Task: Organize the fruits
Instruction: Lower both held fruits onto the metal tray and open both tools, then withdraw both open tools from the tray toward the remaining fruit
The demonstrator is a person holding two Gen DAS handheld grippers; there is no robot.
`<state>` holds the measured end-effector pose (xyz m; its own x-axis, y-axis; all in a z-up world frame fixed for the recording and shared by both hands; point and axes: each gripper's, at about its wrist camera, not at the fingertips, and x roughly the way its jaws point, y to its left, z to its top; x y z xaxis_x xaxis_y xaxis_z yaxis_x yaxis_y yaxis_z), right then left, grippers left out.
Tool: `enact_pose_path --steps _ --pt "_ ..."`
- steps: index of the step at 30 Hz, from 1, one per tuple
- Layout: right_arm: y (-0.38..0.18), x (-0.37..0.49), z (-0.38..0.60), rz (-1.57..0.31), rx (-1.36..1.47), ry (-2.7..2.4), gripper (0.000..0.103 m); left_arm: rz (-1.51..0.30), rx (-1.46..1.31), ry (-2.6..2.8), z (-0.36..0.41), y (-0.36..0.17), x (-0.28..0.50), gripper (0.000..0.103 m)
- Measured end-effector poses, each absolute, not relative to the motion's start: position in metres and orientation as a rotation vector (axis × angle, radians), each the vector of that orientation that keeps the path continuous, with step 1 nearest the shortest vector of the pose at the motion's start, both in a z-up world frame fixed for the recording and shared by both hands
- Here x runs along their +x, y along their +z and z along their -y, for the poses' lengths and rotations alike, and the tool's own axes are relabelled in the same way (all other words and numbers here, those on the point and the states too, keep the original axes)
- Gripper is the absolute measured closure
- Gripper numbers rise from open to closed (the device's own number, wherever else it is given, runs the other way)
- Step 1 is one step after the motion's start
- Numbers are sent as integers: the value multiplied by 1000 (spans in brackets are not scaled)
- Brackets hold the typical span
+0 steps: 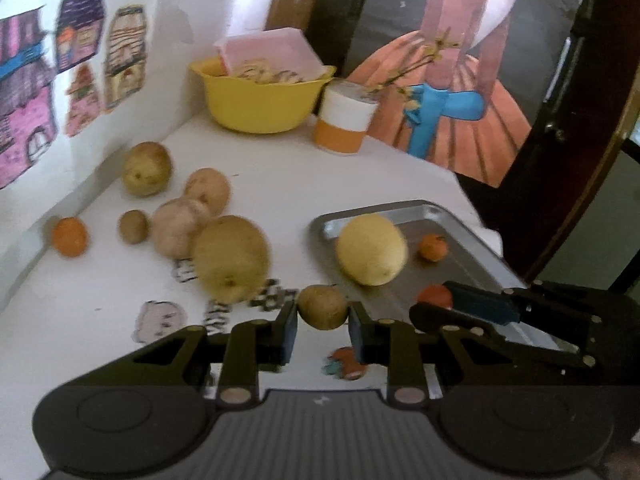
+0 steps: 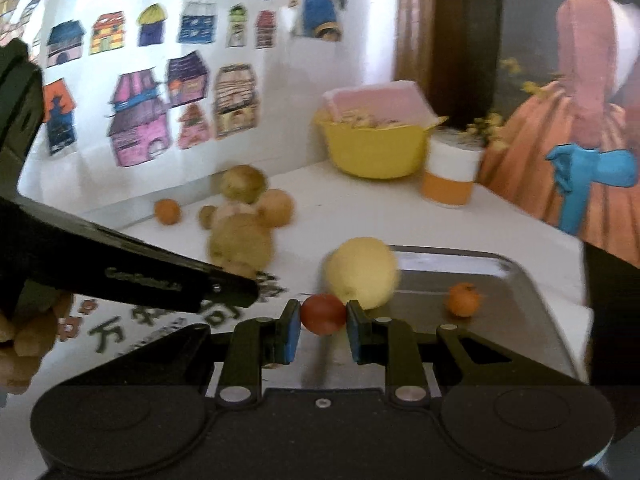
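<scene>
My left gripper is shut on a small brown kiwi-like fruit, held above the white table just left of the metal tray. My right gripper is shut on a small red fruit over the tray's near left corner. A large yellow fruit and a small orange lie on the tray. In the left wrist view the right gripper enters from the right. Loose on the table are a big brownish pear, potatoes, a kiwi and an orange.
A yellow bowl with a pink box in it and an orange-and-white cup stand at the table's back. A wall with paper drawings borders the left. The table edge drops off right of the tray. A hand holds the left gripper.
</scene>
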<state>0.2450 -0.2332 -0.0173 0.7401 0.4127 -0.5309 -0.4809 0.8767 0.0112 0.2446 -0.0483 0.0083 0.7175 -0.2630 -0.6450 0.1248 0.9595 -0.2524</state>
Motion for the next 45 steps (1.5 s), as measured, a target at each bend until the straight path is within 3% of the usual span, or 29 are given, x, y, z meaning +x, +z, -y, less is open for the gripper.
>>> enact_pose_path --steps 13,32,35,38,41,43,45 --pt "-41 275 284 -612 -124 380 77 -762 -191 -294 99 -2 264 73" --pt "-45 287 288 -638 -102 383 74 -779 -129 -274 115 -8 267 71" --pt "-43 283 291 -620 -101 356 63 -778 -141 -280 113 -6 264 66" --pt "-38 277 297 -592 -101 325 55 -760 -139 -263 111 0 256 46" --pt "-30 270 304 -562 -97 301 43 -729 -135 -256 110 8 248 42" --pt "-23 263 308 -542 -92 288 35 -706 -137 -247 108 15 242 32" --pt "-17 256 312 -511 -89 287 26 -672 -140 -223 106 22 235 15"
